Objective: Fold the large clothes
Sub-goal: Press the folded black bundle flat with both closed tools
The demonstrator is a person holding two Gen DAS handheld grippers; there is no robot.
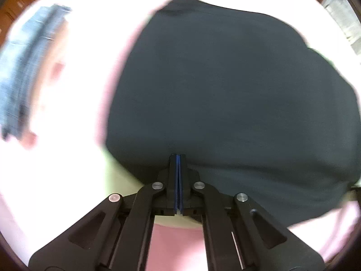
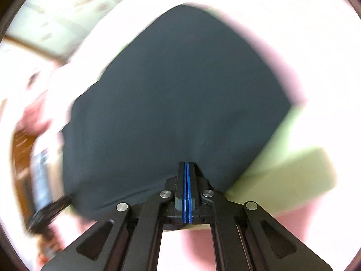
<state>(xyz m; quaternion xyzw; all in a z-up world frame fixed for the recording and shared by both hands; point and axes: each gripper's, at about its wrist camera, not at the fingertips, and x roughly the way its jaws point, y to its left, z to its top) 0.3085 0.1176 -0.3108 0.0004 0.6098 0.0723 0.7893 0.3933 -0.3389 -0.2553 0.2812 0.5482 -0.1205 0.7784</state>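
Left wrist: folded denim (image 1: 24,67) left | dark garment (image 1: 225,90) ahead

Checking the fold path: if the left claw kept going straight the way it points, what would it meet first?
The dark garment, it seems: the shut left claw already has its tips at the cloth's near edge, though blur hides whether it pinches fabric.

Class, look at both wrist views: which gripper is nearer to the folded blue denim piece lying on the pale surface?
Left. The left gripper sits at the dark garment's near edge, with the denim piece off to its left. The right gripper is at the same garment; its view shows no clear denim.
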